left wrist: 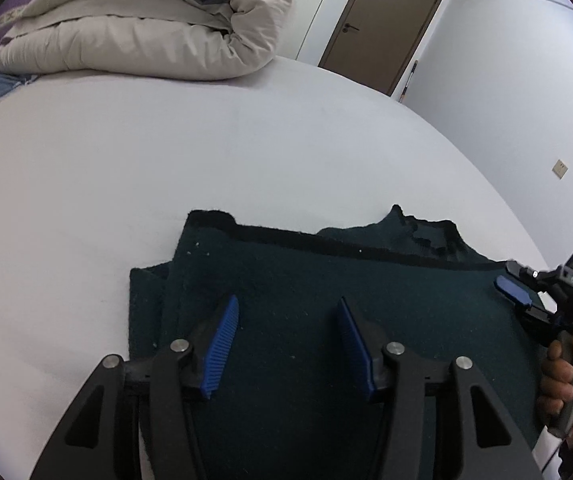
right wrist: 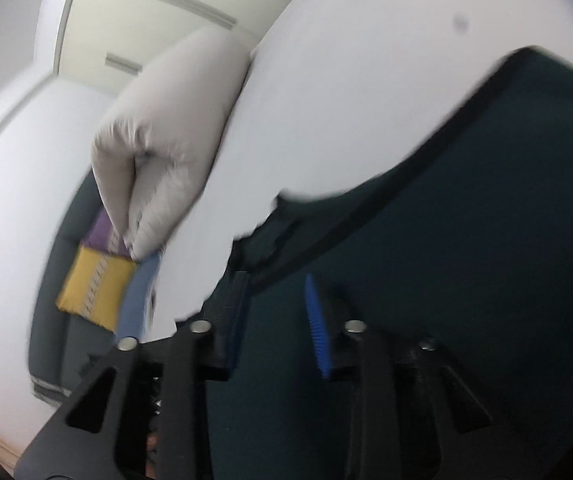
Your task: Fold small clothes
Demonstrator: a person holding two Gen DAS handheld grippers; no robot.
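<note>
A dark green knitted garment point(left wrist: 326, 300) lies flat and partly folded on the white bed sheet point(left wrist: 166, 160). My left gripper point(left wrist: 288, 312) is open, with its blue pads over the garment's near middle. My right gripper point(right wrist: 276, 300) is open over the garment point(right wrist: 466, 240) near its collar edge. It also shows in the left wrist view point(left wrist: 520, 290), held by a hand at the garment's right edge. The right wrist view is blurred.
A rolled beige duvet point(left wrist: 146, 28) lies at the far end of the bed and also shows in the right wrist view point(right wrist: 166, 128). A yellow and purple cushion point(right wrist: 94, 280) sits beyond it. A brown door point(left wrist: 382, 28) stands in the far wall.
</note>
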